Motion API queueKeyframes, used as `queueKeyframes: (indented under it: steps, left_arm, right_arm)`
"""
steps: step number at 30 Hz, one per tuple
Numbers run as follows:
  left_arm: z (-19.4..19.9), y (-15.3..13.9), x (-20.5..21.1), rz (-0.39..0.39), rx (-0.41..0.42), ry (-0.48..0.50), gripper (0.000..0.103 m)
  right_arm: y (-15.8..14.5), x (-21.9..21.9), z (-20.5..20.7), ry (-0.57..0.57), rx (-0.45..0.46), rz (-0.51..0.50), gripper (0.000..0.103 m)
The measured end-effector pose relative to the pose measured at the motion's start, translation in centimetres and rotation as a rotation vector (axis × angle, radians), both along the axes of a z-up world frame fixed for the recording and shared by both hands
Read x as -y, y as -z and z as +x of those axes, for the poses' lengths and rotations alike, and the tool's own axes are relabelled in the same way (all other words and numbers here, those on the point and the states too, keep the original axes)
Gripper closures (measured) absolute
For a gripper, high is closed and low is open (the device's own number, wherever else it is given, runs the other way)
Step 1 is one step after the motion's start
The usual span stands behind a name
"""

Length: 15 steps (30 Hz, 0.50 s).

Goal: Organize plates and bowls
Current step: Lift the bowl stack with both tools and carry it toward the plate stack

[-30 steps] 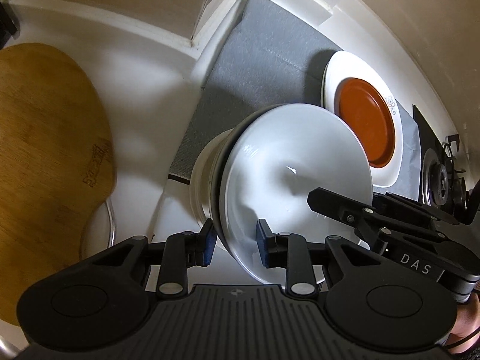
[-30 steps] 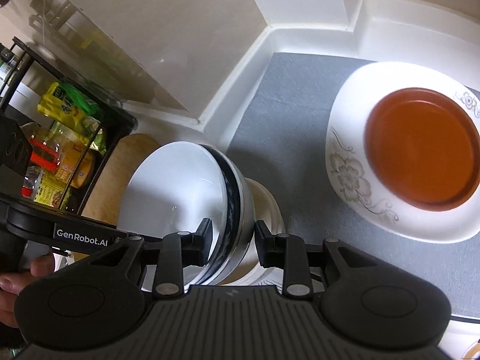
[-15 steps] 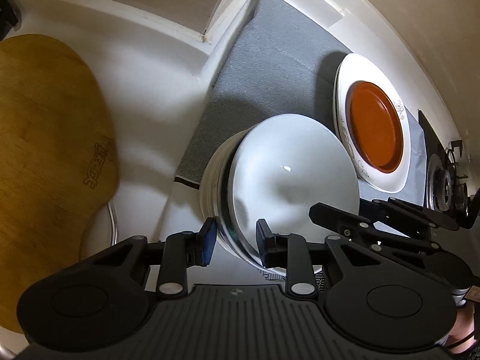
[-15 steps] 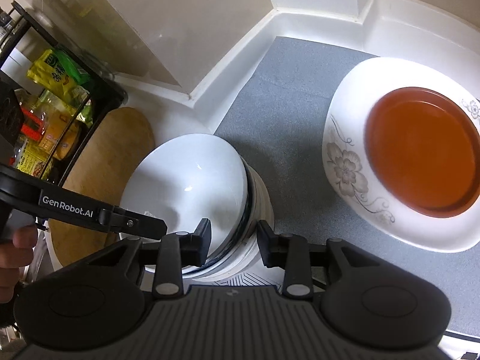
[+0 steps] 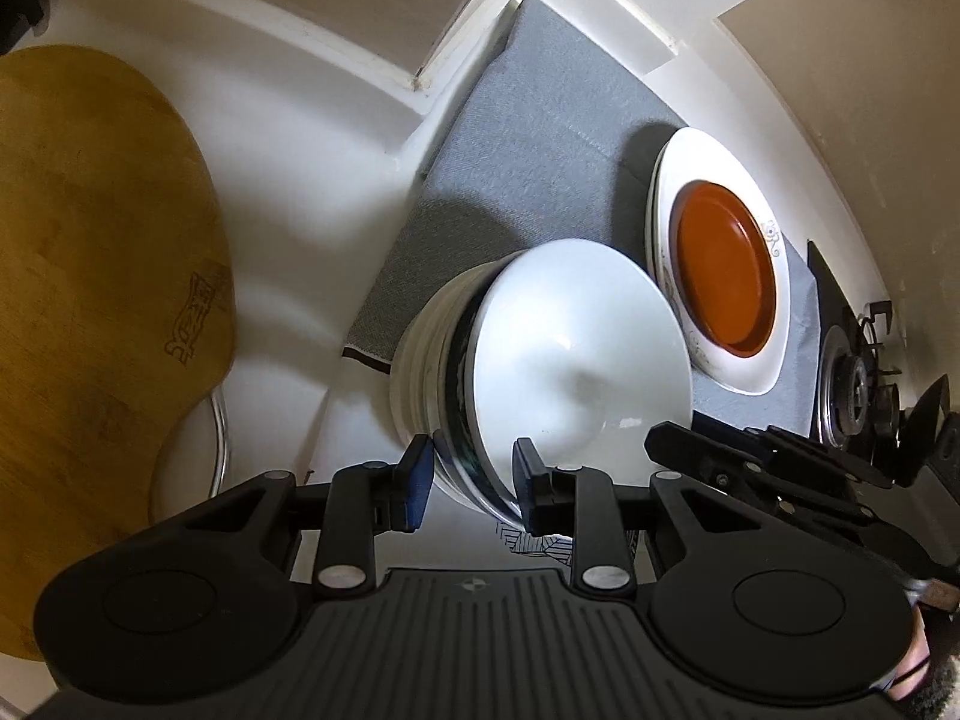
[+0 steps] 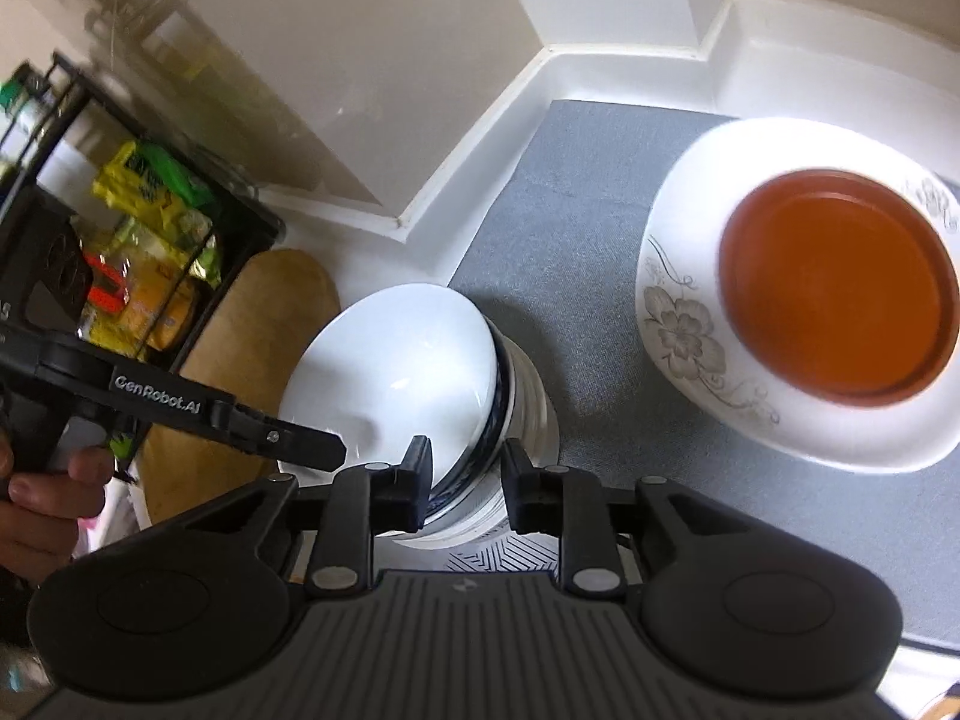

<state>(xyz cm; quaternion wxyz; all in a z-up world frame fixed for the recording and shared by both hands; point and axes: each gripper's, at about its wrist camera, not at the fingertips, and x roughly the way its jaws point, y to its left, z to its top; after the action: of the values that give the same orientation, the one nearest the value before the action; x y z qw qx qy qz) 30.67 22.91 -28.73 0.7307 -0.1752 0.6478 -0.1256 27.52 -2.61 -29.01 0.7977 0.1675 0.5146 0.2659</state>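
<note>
A white bowl (image 5: 576, 354) sits on top of a stack of nested bowls (image 5: 420, 360) at the near edge of a grey mat (image 5: 540, 150). It also shows in the right wrist view (image 6: 396, 360). My left gripper (image 5: 471, 480) is open, its fingers either side of the stack's near rim without gripping. My right gripper (image 6: 465, 474) is open too, straddling the stack's other side. A white floral plate (image 6: 690, 324) holding an orange plate (image 6: 834, 282) lies on the mat to the right.
A wooden cutting board (image 5: 90, 276) lies left of the stack on the white counter. A black rack of packets (image 6: 138, 228) stands at far left. A gas hob (image 5: 852, 378) is at the right edge. White wall corners close the back.
The top white bowl has settled level onto the stack. Both grippers have opened wider and pulled back a little from it.
</note>
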Motion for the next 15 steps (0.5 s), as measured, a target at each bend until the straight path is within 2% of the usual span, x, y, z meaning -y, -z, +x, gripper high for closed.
queueKeyframes:
  steps: [3, 7, 11, 15]
  left_arm:
    - [0.1, 0.2, -0.1, 0.01, 0.01, 0.003, 0.072]
    - [0.4, 0.7, -0.5, -0.023, -0.015, -0.018, 0.073]
    - [1.1, -0.3, -0.8, -0.001, 0.041, -0.028, 0.074]
    - [2.4, 0.1, -1.5, -0.018, 0.032, -0.061, 0.071]
  right_arm:
    - [0.6, 0.0, 0.0, 0.001, -0.004, 0.008, 0.079]
    - [1.0, 0.0, 0.2, 0.016, -0.033, 0.019, 0.08]
    - [0.6, 0.7, 0.8, 0.064, -0.03, 0.044, 0.078]
    - [0.8, 1.0, 2.0, 0.085, -0.038, 0.061, 0.078]
